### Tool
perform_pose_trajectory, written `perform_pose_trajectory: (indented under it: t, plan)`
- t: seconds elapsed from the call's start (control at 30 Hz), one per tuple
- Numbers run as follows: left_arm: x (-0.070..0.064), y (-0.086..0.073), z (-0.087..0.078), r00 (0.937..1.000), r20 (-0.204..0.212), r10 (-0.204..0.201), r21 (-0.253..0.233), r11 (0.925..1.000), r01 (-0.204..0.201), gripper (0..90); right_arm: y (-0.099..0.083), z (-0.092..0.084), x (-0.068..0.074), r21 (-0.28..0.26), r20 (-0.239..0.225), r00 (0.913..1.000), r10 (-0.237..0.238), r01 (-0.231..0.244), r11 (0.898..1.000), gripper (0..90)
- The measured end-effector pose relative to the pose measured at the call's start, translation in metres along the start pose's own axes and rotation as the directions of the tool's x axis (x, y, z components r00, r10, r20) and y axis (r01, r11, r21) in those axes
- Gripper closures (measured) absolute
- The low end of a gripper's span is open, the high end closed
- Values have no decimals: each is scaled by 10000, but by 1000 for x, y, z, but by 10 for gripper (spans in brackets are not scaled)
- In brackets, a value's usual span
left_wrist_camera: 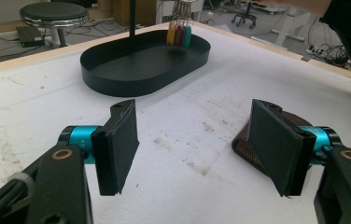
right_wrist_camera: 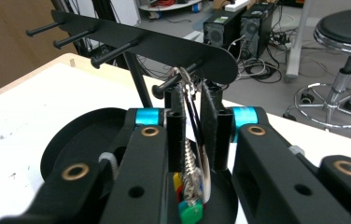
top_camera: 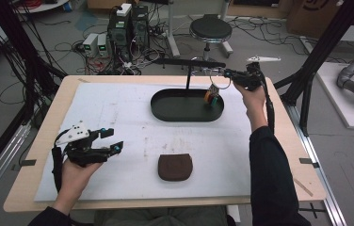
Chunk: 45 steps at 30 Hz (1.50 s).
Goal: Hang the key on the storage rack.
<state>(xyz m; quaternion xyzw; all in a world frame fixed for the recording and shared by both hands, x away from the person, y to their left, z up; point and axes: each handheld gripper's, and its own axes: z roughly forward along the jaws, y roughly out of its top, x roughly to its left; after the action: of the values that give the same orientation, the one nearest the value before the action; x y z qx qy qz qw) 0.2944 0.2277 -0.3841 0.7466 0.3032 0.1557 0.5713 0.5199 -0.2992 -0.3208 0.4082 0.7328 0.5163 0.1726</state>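
Observation:
A bunch of keys with coloured tags [top_camera: 213, 96] hangs by its ring from the end peg [right_wrist_camera: 164, 86] of a black rack [top_camera: 189, 62] that stands in a black oval tray [top_camera: 165, 106]. My right gripper [top_camera: 224, 73] is at that peg. In the right gripper view its jaws [right_wrist_camera: 193, 116] stand a narrow gap apart with the ring between them, and the tags [right_wrist_camera: 190, 210] dangle below. My left gripper [top_camera: 115, 140] rests open over the table's left front, with nothing between its jaws [left_wrist_camera: 194, 149]. A brown pouch [top_camera: 175, 167] lies flat at the table's front centre.
The rack [right_wrist_camera: 164, 44] carries several more bare pegs to the left. In the left gripper view the tray [left_wrist_camera: 131, 70] is ahead and the pouch [left_wrist_camera: 246, 144] sits behind the right jaw. A stool [top_camera: 210, 29] and computers [top_camera: 128, 26] stand beyond the table.

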Motion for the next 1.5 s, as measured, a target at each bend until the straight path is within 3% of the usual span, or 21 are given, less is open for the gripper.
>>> perform_pose_trajectory:
  t: [0.27, 0.33, 0.43, 0.47, 0.63, 0.73, 0.77, 0.87, 0.93, 1.27, 1.5]
  plan:
    - [0, 0, 2, 10000, 13, 8, 27, 10000, -9, 334, 2, -8, 1, 22, 484, 9988, -36, 34, 10000, 686]
    - [0, 1, 3, 10000, 20, 6, 35, 10000, -6, 334, 3, -14, 1, 78, 692, 9976, -86, 81, 9999, 587]
    - [1, 1, 4, 10000, 14, -1, 55, 10000, 1, 334, 4, -19, 2, 207, 675, 9974, -259, 246, 9995, 555]
    - [1, 1, 5, 10000, 24, -16, 53, 10000, 15, 334, 5, -24, 3, 298, 810, 9960, -388, 365, 9989, 498]
    - [3, 3, 11, 9999, -113, -79, 184, 9998, 81, 334, 5, -38, 8, 443, 788, 9960, -418, 384, 9983, 400]
    - [5, 4, 16, 9999, -78, -129, 235, 9996, 131, 334, 3, -45, 13, 208, 800, 9957, -465, 450, 9988, 390]
    - [6, 4, 18, 9999, -61, -139, 245, 9996, 140, 334, -4, -53, 19, -129, 907, 9934, -696, 711, 9974, 395]
    - [6, 6, 25, 9999, 73, -110, 319, 9994, 108, 334, -10, -61, 20, 328, 676, 9962, -549, 528, 9981, 328]
    - [6, 7, 30, 9998, 192, -69, 341, 9994, 62, 334, -19, -71, 24, -109, 810, 9942, -703, 715, 9974, 354]
    - [7, 13, 52, 9987, 506, -33, 441, 9990, 11, 324, -55, -103, 39, -522, 628, 9961, -620, 653, 9965, 324]
    - [5, 16, 61, 9980, 615, 163, 261, 9995, -179, 310, -79, -118, 44, -773, 600, 9969, -510, 556, 9955, 316]
